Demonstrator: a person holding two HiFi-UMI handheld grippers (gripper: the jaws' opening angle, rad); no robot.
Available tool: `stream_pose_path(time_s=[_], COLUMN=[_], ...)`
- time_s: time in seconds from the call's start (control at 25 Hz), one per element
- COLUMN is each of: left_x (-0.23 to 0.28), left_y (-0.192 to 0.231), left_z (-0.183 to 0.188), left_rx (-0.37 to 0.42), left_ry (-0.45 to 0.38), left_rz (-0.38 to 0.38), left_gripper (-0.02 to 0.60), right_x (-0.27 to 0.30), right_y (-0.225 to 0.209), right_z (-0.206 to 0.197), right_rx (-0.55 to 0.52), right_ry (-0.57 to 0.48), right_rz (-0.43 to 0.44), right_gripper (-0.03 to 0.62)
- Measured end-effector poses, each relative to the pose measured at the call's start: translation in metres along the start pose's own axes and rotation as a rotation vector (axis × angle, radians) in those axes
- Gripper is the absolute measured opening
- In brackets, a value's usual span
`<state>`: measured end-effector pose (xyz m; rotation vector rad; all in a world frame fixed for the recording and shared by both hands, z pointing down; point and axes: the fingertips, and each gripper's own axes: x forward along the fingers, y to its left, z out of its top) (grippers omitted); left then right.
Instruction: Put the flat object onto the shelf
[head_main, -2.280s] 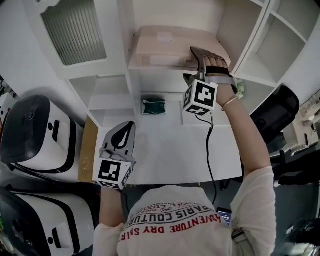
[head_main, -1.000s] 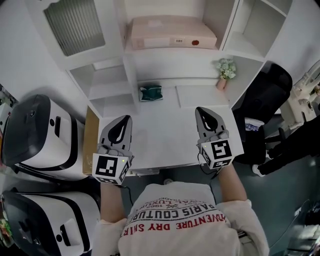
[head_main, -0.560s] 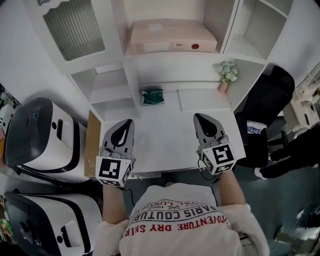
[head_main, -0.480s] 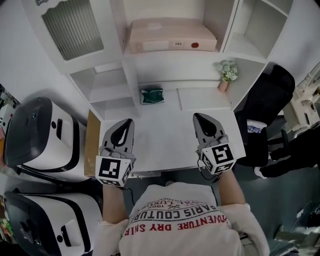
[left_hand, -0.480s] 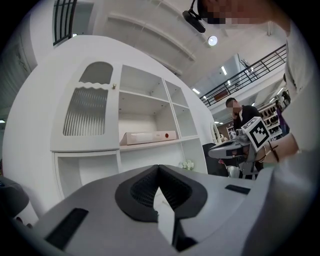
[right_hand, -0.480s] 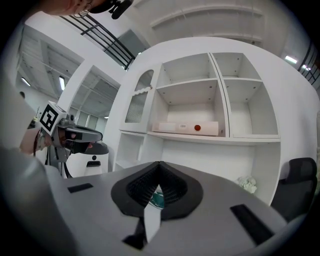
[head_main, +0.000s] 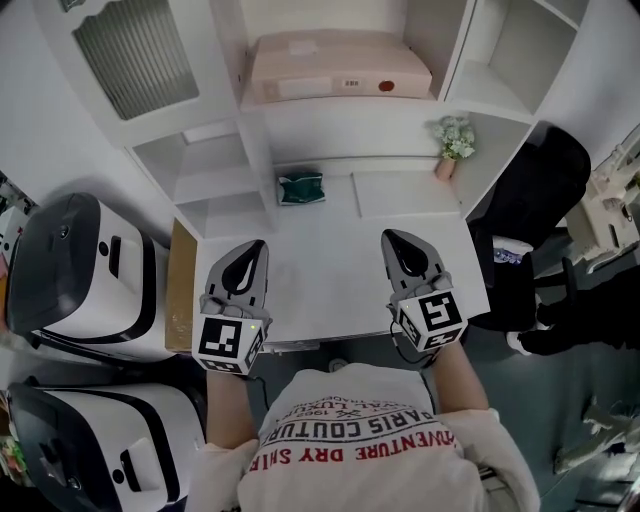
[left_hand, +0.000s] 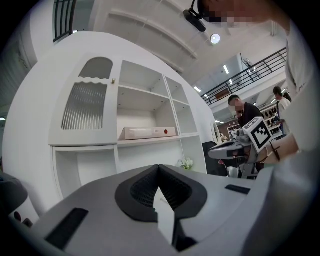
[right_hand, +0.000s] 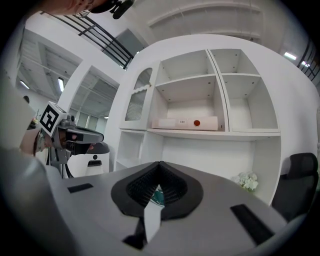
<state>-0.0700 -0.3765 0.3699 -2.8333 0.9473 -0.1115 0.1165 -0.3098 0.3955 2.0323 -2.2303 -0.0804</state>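
Observation:
The flat object, a pale pink box (head_main: 338, 66) with a red dot and a barcode label, lies on the upper shelf (head_main: 345, 101) of the white cabinet. It also shows in the left gripper view as the box (left_hand: 149, 132) and in the right gripper view as the box (right_hand: 188, 122). My left gripper (head_main: 248, 262) hovers over the desk's front left, shut and empty. My right gripper (head_main: 400, 250) hovers over the desk's front right, shut with nothing between its jaws. Both point toward the cabinet.
A green pouch (head_main: 301, 188) lies at the back of the white desk (head_main: 320, 280). A small flower pot (head_main: 450, 142) stands in the lower right cubby. Two white machines (head_main: 70, 275) sit left of the desk, a black chair (head_main: 525, 205) right of it. People stand far off in the left gripper view.
My right gripper left the box on the upper shelf and came back down to the desk's front right. In the last second both grippers have barely shifted.

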Motion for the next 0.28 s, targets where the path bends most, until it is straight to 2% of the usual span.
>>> stream_pose_path(time_s=[0.28], left_x=[0.0023], left_y=[-0.0036], left_z=[0.0011], left_rx=[-0.005], left_ry=[-0.005], left_rz=[0.001], left_gripper=[0.011], right_x=[-0.0012], right_y=[-0.0043], right_z=[-0.0051], right_rx=[0.010], right_ry=[0.007], right_rz=[-0.003], right_gripper=[0.026])
